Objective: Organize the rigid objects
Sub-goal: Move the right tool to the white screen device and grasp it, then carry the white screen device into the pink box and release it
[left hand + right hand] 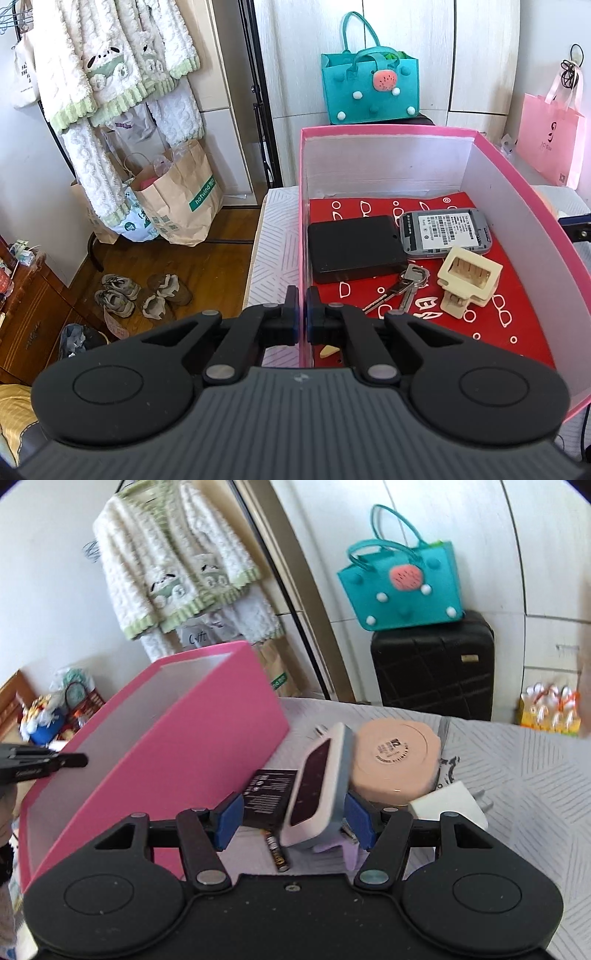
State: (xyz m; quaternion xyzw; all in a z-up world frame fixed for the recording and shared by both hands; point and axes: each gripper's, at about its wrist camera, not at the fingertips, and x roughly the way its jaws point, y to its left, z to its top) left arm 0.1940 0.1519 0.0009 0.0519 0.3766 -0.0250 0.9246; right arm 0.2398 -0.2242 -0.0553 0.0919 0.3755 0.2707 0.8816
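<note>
Right gripper (pixel 293 821): jaws wide, straddling tilted white device (pixel 317 794), not yet pinching. Risk: slipping sideways, knocking battery (pixel 277 851) at seven o'clock. Left gripper (pixel 302 317): clamped shut on pink box (pixel 388 130) wall; keys (pixel 400 286) inside, at one o'clock.

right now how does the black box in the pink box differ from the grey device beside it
The black box is plain matte black and square-cornered; the grey device has rounded corners and a white printed label. The black box looks larger and thicker; the grey device is flatter. Both lie flat on the red lining inside the pink box.
</note>
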